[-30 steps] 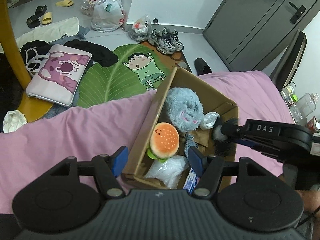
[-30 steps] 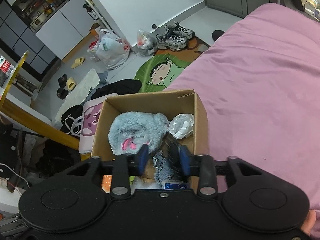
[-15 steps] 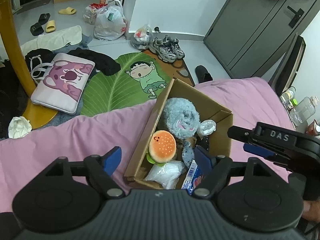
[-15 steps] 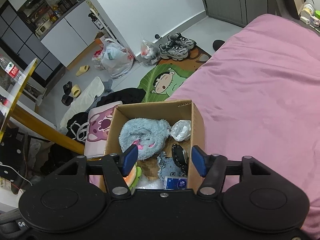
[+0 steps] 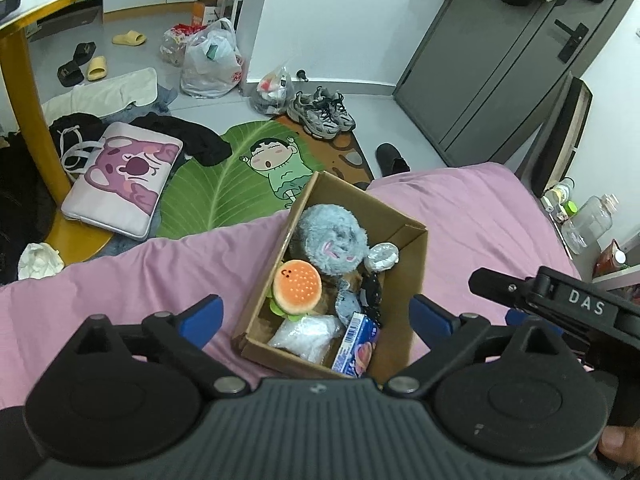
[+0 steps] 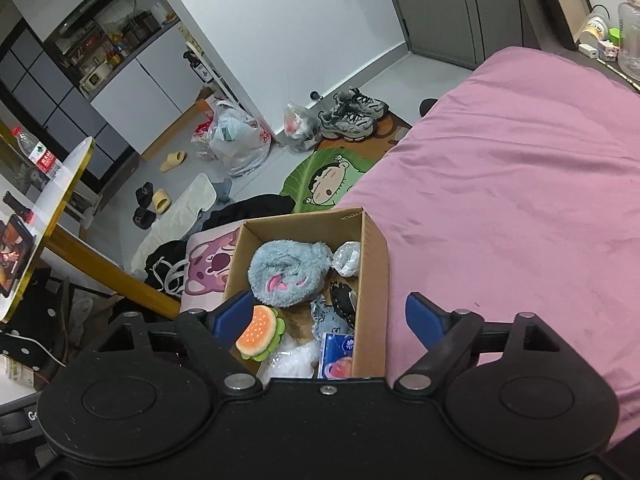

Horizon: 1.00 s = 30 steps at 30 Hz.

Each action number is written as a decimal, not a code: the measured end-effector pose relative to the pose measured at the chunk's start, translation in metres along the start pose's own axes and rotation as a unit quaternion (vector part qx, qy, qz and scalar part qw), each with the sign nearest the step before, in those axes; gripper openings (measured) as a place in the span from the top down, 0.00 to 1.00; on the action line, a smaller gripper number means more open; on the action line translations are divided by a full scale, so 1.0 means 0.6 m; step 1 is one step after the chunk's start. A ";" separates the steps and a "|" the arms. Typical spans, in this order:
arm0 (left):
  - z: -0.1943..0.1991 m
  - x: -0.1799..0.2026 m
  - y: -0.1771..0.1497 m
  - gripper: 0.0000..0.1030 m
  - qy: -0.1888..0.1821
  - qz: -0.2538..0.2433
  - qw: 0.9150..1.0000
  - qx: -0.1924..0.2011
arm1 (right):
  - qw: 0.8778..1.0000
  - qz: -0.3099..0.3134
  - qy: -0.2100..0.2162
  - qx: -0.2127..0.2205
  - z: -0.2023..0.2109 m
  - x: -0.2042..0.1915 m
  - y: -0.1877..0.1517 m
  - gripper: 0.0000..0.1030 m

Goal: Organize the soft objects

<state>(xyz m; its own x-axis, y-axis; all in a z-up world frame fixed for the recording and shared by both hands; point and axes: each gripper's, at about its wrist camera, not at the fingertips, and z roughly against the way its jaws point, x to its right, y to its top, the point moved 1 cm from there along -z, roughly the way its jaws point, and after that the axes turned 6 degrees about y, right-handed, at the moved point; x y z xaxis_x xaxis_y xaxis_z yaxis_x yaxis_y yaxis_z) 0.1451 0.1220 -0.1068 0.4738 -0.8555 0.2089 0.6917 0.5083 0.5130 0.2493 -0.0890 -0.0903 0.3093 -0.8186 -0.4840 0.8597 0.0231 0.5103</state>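
Box sits on the pink bed, stuffed with a grey plush, burger toy, plastic bag, tissue pack and a foil ball. Left gripper and right gripper have both just been opening, jaws wide, nothing between them, hanging above the box's near end. Far off on the floor: leaf mat, sneakers, bags.

Matt brown cardboard box on a smooth pink cloth bedsheet — inside, a shaggy grey plush, a crinkly clear plastic bag, and a glossy tissue packet.
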 end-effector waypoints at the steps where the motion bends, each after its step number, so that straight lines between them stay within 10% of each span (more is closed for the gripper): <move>1: 0.005 0.002 -0.002 0.04 0.001 -0.002 1.000 0.001 | 1.000 -0.001 0.000 0.002 0.006 0.000 -0.002 0.16; 30: 0.167 0.035 -0.063 0.00 -0.003 -0.057 0.997 0.060 | 0.997 0.056 0.004 0.051 0.188 -0.022 -0.046 0.00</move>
<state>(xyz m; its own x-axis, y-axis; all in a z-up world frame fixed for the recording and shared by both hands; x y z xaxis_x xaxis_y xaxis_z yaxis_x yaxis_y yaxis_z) 0.0741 0.0751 -0.0384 0.3922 -0.9080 0.1475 0.6705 0.3919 0.6300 0.1756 -0.1434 -0.0180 0.4044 -0.8098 -0.4251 0.7737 0.0551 0.6312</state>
